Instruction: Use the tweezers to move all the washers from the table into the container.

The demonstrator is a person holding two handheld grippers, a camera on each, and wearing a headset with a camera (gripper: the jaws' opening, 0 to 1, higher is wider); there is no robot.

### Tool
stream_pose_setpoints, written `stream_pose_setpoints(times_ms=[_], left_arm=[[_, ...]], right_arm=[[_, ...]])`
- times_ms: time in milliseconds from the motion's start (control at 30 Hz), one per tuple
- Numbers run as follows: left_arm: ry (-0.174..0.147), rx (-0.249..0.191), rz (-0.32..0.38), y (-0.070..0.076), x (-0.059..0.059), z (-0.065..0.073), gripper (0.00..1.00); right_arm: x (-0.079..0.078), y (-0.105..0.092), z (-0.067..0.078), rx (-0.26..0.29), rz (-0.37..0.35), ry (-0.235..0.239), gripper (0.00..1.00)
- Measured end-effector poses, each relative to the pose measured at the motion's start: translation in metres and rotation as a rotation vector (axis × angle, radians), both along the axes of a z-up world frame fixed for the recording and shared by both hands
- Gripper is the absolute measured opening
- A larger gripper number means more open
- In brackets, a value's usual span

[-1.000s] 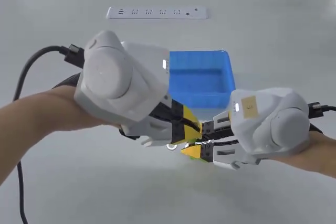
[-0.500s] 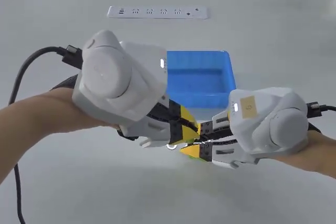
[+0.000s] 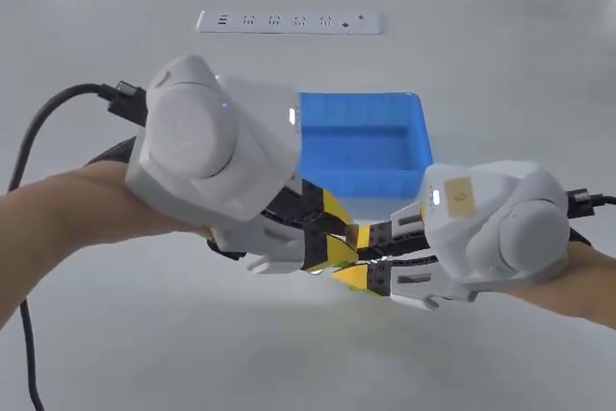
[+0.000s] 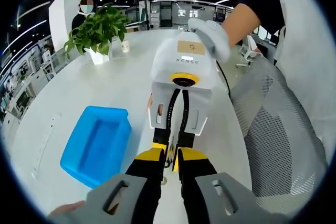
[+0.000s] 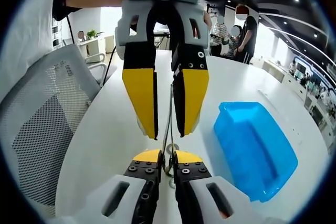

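My right tool [image 5: 161, 157] is pressed together on the tweezers [image 5: 169, 124]; my left tool [image 4: 170, 156] stands slightly spread, straddling their legs (the tools meet tip to tip). A washer [image 4: 164, 181] lies on the desk [image 3: 500, 64] below them, near the blue container [image 3: 364, 146].

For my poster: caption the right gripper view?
Right hand-held gripper holds tweezers at the left hand-held gripper, beside a blue container.
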State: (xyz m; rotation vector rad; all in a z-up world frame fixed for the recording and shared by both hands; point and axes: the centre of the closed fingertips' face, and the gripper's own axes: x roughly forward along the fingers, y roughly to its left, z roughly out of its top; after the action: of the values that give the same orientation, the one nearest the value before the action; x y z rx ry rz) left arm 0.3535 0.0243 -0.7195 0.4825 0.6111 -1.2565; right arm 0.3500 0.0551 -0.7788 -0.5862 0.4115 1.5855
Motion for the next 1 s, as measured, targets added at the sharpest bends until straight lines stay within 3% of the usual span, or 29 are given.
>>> stream_pose_setpoints(times_ms=[267, 567, 800, 900, 1000], left_arm=[[-0.024, 0.008, 0.033, 0.014, 0.0, 0.008, 0.15], [-0.052, 0.029, 0.141, 0.055, -0.014, 0.02, 0.15], [-0.058, 0.04, 0.239, 0.084, -0.027, 0.021, 0.15], [-0.095, 0.043, 0.291, 0.096, -0.026, 0.027, 0.14], [-0.093, 0.039, 0.346, 0.105, -0.025, 0.031, 0.14]], right_arm=[[0.004, 0.0, 0.004, 0.018, -0.018, 0.019, 0.09], [0.01, -0.004, 0.015, 0.036, -0.049, 0.025, 0.09], [0.015, -0.005, 0.038, 0.056, -0.06, 0.018, 0.09], [0.021, -0.004, 0.055, 0.071, -0.068, 0.005, 0.09], [0.029, -0.002, 0.07, 0.087, -0.078, -0.009, 0.09]])
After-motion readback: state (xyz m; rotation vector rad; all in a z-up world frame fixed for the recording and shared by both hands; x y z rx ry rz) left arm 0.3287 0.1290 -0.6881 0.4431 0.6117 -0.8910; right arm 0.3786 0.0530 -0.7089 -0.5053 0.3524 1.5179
